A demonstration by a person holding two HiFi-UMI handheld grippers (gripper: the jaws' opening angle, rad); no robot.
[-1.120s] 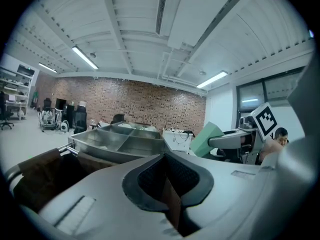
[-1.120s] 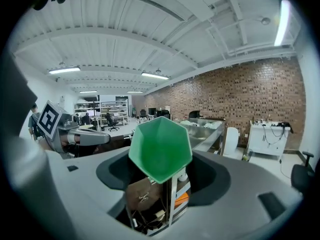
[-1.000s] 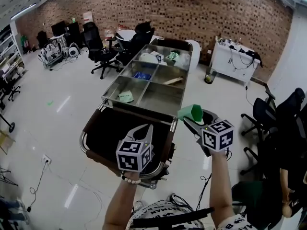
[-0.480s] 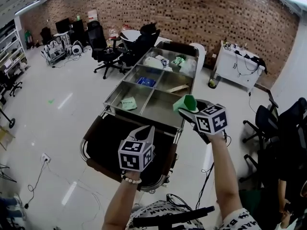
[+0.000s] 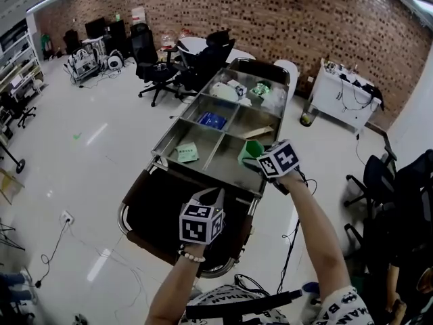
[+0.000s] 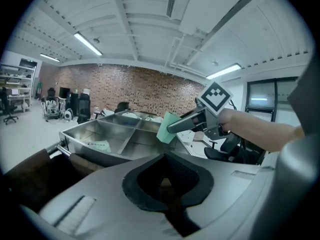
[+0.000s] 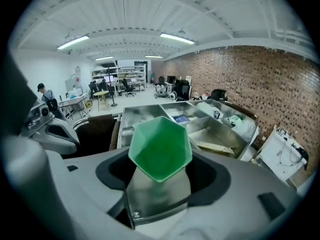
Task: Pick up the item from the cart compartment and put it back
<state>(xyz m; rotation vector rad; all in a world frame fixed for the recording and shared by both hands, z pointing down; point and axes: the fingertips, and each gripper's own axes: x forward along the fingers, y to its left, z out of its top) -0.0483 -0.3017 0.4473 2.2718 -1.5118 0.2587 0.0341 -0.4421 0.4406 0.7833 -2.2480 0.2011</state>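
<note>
A green six-sided cup [image 5: 247, 151] is held by my right gripper [image 5: 252, 158], whose jaws stand wide and shut on it. In the right gripper view the cup [image 7: 160, 149] points its open mouth forward, over the steel cart [image 5: 203, 165]. Cup and gripper hang above the cart's near right compartment [image 5: 226, 156]. My left gripper [image 5: 210, 196] sits lower, over the black sling at the cart's near end, with its fingers together and nothing in them. From the left gripper view the cup [image 6: 166, 127] shows at the right gripper's tip.
Other compartments hold a green-white packet [image 5: 186, 153], a blue item [image 5: 212, 120], a tan strip [image 5: 259, 133] and white bags [image 5: 227, 91]. The black sling [image 5: 162, 202] hangs in the cart's handle frame. Office chairs [image 5: 152, 70] stand behind, and a white table [image 5: 344, 90] is at the right.
My right gripper has carried the green cup forward and leftward, from beside the cart's near right corner to above the near right compartment. The left gripper has barely moved.
</note>
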